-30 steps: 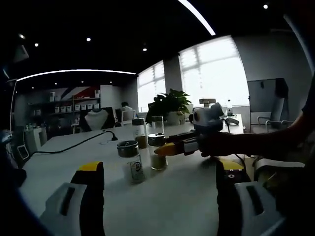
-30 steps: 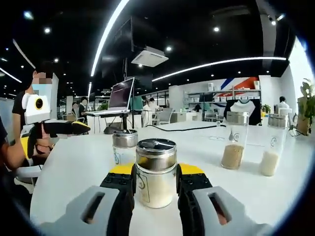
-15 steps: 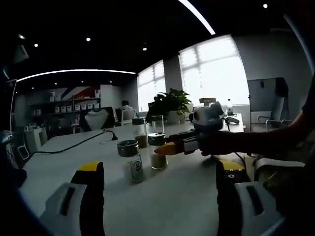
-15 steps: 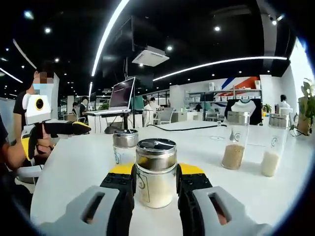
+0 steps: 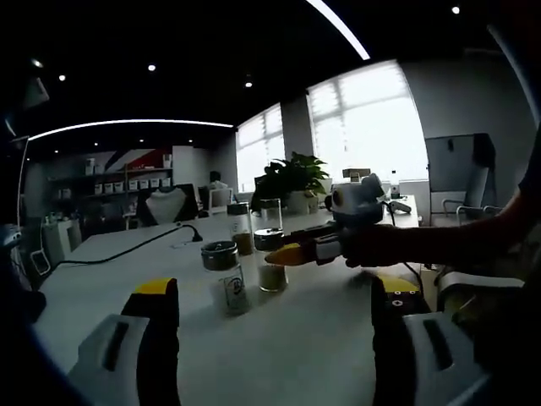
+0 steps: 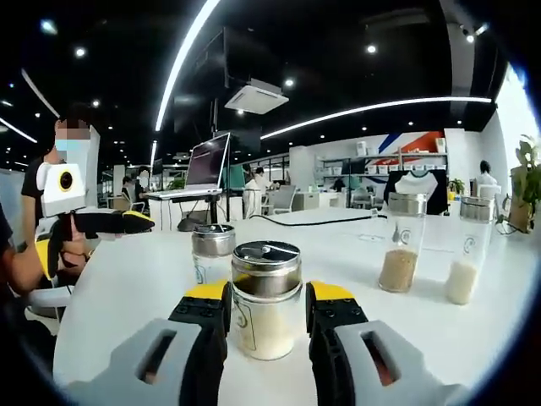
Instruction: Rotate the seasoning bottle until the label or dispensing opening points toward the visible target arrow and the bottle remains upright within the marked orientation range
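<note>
We're seeing, in the right gripper view, the right gripper (image 6: 266,317) sitting low over the white table (image 6: 127,279) with its jaws flanking the seasoning bottle (image 6: 265,300); the yellow-tipped pads are standing just beside the glass on both sides, and we can't tell whether they're actually pinching it or sitting a hair off. The bottle is standing upright, pale powder inside, steel shaker lid on top. Just behind it a shorter steel-lidded jar (image 6: 212,252) is standing upright. Farther right, two tall shaker bottles are standing apart from it: one with tan contents (image 6: 400,252), one with white contents (image 6: 467,260). At the left edge the left gripper (image 6: 135,222) is hovering above the table edge, held in a hand (image 6: 74,249). In the left gripper view, the left gripper's jaws are spread wide with nothing between them, well short of the bottles. Beyond them the right gripper is reaching in from the right around the seasoning bottle. A potted plant (image 5: 292,179) is sitting at the far end, windows (image 5: 368,123) behind.
</note>
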Available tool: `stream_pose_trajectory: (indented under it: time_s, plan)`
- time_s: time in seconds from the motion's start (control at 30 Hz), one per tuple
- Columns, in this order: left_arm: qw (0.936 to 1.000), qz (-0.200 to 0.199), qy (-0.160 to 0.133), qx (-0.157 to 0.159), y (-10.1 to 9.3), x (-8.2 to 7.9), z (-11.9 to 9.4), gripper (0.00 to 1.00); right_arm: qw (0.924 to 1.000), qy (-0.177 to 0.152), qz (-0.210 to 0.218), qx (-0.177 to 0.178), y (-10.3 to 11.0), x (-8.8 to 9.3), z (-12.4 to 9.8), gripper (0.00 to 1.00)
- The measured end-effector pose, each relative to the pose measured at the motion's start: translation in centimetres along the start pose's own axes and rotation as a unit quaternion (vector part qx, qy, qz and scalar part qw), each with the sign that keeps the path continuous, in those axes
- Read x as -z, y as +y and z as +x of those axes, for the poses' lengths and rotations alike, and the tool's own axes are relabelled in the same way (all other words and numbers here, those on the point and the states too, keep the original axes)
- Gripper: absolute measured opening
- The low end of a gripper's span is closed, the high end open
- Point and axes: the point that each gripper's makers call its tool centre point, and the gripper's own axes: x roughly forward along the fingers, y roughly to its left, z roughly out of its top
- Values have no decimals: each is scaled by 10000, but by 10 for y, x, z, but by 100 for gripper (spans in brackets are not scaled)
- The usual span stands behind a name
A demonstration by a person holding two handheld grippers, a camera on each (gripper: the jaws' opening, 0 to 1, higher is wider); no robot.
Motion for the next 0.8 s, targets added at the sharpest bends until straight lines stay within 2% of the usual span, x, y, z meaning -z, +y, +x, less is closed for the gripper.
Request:
stream_pose_trajectory:
  time_s: [0.03,0.27,0.4,0.53,0.8]
  plan:
    - [10000,-7,-3,-4,0,0,0,100,9999,-70,113,-18,0,-5,-1,34]
    - [10000,-18,-1,-5,0,0,-1,100,9998,-184,70,84,-1,-22,-7,40]
    - [10000,-5,-3,-44,1,0,-1,100,9992,-253,101,278,-8,-34,-9,41]
    - [9999,-66,-100,-43,2,-3,-2,100,9983,-256,100,520,-21,-43,-12,49]
    - [10000,-50,-8,-5,-1,1,0,100,9956,-136,50,927,-53,-46,-13,49]
